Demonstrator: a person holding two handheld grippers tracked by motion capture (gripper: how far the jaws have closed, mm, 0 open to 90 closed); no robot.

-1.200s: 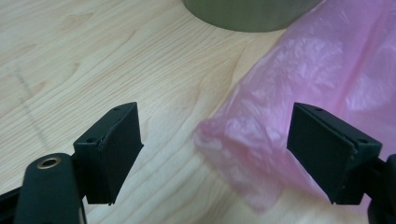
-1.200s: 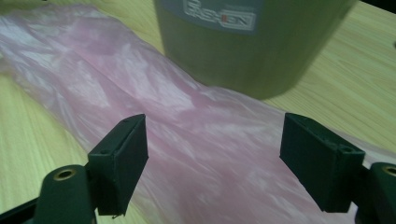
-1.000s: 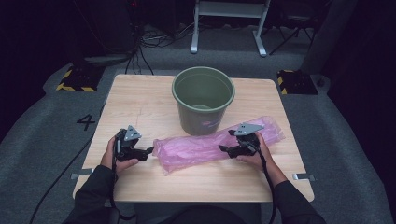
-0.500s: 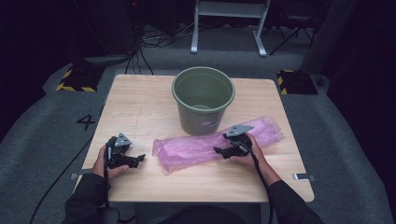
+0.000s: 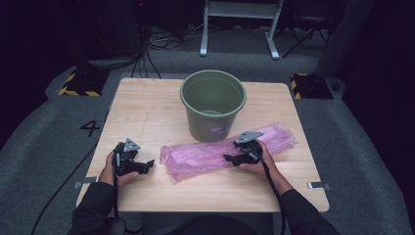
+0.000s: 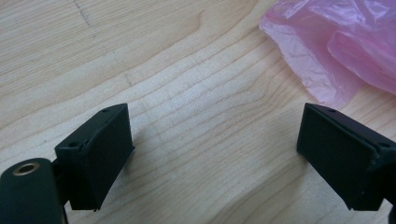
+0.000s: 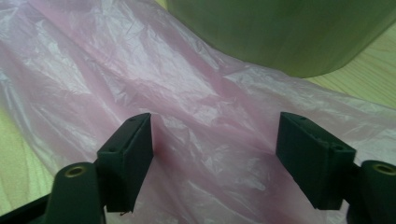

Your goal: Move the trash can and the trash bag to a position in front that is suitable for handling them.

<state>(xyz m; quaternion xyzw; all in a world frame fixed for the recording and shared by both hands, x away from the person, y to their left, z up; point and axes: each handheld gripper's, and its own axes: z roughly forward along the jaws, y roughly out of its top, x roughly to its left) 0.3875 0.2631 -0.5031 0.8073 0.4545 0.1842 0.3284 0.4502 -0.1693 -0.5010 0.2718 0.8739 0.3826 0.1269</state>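
A long pink plastic bag lies flat across the wooden table, just in front of a green bucket. My right gripper hovers low over the bag's right half. Its jaws have just been closing, but in the right gripper view the right gripper still stands open, with the bag's film under the gap and the bucket wall behind. My left gripper rests left of the bag's end. Its jaws have just been opening; the left gripper has bare wood between them, with the bag's end beyond.
The bucket stands upright at the table's middle back with its mouth open. Bare wood lies left of the bucket and along the near edge. Dark floor with cables and a metal stand surrounds the table.
My right gripper has slid a little left along the bag and sunk closer to it. The left hand has barely shifted. The bag and the bucket lie as before.
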